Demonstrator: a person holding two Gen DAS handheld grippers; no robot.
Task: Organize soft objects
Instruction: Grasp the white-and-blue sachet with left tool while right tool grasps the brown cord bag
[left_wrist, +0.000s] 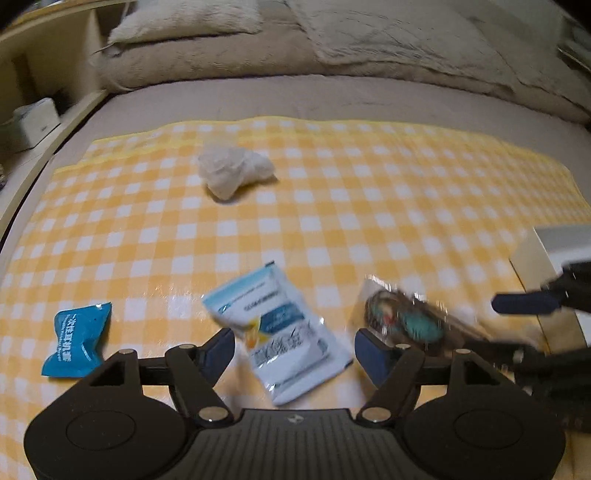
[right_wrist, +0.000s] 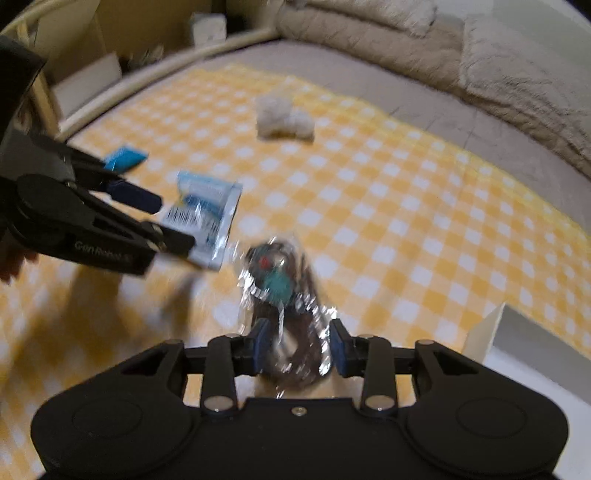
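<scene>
My right gripper (right_wrist: 299, 345) is pinching the near end of a crinkly clear cellophane packet with dark cord and a teal-and-red trinket inside (right_wrist: 282, 291); both blue pads are pressing into the wrapper, though the blur is keeping me from judging how deep the bite is. The packet is hanging out ahead of my fingers, low over the yellow-and-white checked cloth (right_wrist: 388, 206). Just to my right, the white open box (right_wrist: 495, 332) is standing with its wall close by, and I am judging it to be where this packet belongs. To do this well I am thinking of lifting enough for the dangling end to pass over the wall, moving slowly so the slick film is not slipping, and letting go only once the packet is inside.

My left gripper (left_wrist: 293, 350) is spread wide and holding nothing, its pads straddling the near end of a white-and-blue printed foil sachet (left_wrist: 280, 325) lying flat on the cloth. I would be keeping it out of the right one's path. Further left a small blue sealed wet-wipe packet (left_wrist: 75, 343) is lying, and far across the cloth a crumpled white plastic bag (left_wrist: 232, 171).
</scene>
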